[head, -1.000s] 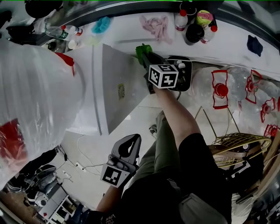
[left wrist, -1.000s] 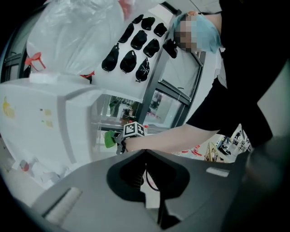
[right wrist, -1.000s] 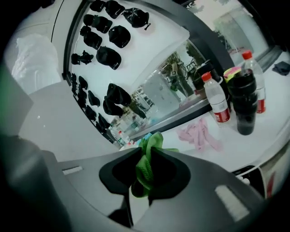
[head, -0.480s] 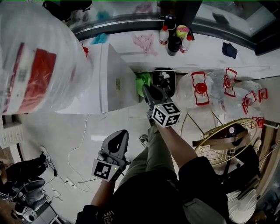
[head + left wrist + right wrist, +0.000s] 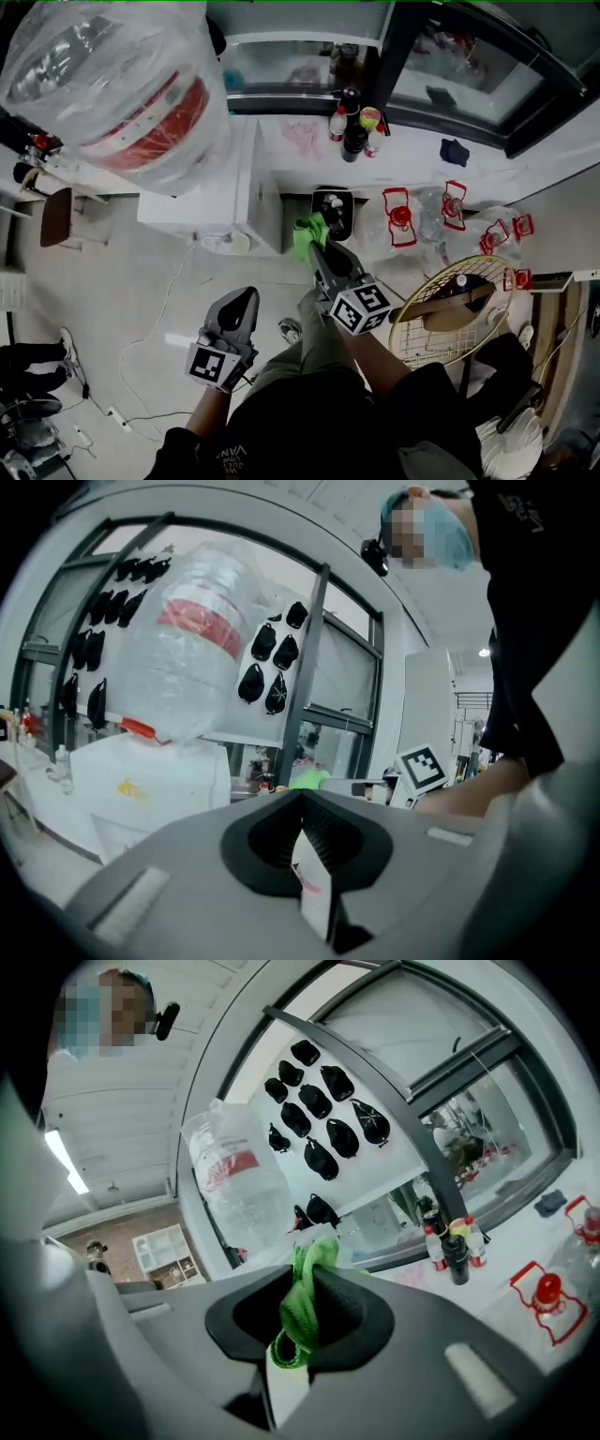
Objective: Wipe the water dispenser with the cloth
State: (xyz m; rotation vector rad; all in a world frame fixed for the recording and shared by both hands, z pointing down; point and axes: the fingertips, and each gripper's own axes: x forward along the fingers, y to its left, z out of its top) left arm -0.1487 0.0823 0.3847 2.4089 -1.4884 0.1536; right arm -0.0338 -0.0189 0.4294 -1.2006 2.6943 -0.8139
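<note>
Drawn away from the grey panel since a second earlier, the right gripper [image 5: 315,246] held a crumpled green cloth [image 5: 307,231] just beside the side edge of the white water dispenser [image 5: 246,192]. Bare floor [image 5: 122,281] lay open to the left, around the left gripper [image 5: 244,300]. Left gripper view: jaws together, nothing held. Right gripper view: jaws clamped on the cloth, with a clear red-labelled water bottle [image 5: 234,1185] ahead.

- Head view looks steeply down from high above: left claw [image 5: 242,302], right claw [image 5: 314,248] at lower centre, bottle [image 5: 122,84] upper left.
- Each claw view sits close behind its own jaws, facing outward.
- All three share the bottle.
</note>
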